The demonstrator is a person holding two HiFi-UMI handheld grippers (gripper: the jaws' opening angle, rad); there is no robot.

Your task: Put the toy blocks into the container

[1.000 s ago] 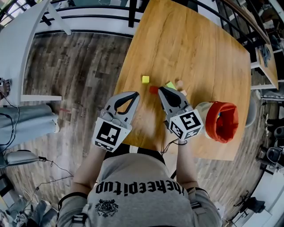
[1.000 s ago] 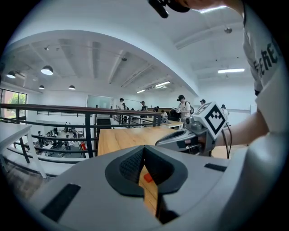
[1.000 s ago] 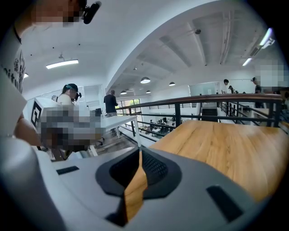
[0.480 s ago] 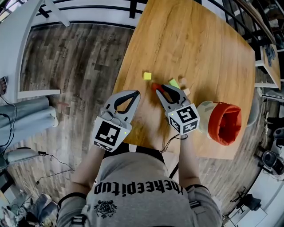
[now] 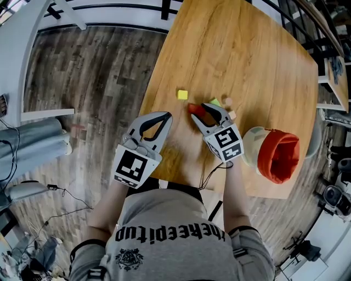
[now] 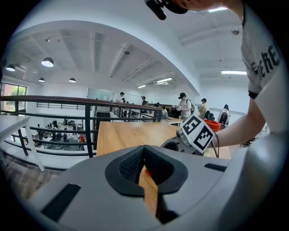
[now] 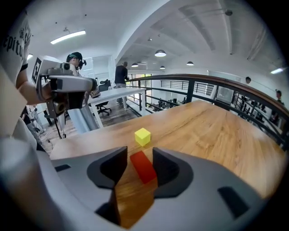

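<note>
A red block (image 5: 192,108) lies flat on the wooden table (image 5: 247,60). It sits between the jaws of my right gripper (image 5: 201,111), which are opening and do not press on it; in the right gripper view the red block (image 7: 143,167) shows in the gap. A yellow cube (image 5: 182,94) (image 7: 142,136) lies just beyond. A green block (image 5: 216,102) and two pale wooden blocks (image 5: 228,102) lie to the right. The container (image 5: 278,154), a red-lined pot, stands on its side at the table's right. My left gripper (image 5: 164,117) (image 6: 144,152) is shut and empty, near the table's left edge.
The table's left edge (image 5: 151,93) drops to a dark plank floor (image 5: 93,71). A black railing (image 5: 164,8) runs past the far side. In the left gripper view the right gripper's marker cube (image 6: 198,133) stands ahead, with people at desks far behind.
My right gripper has slid forward and left over the red block, and its jaws have spread apart around it. The left gripper has stayed where it was.
</note>
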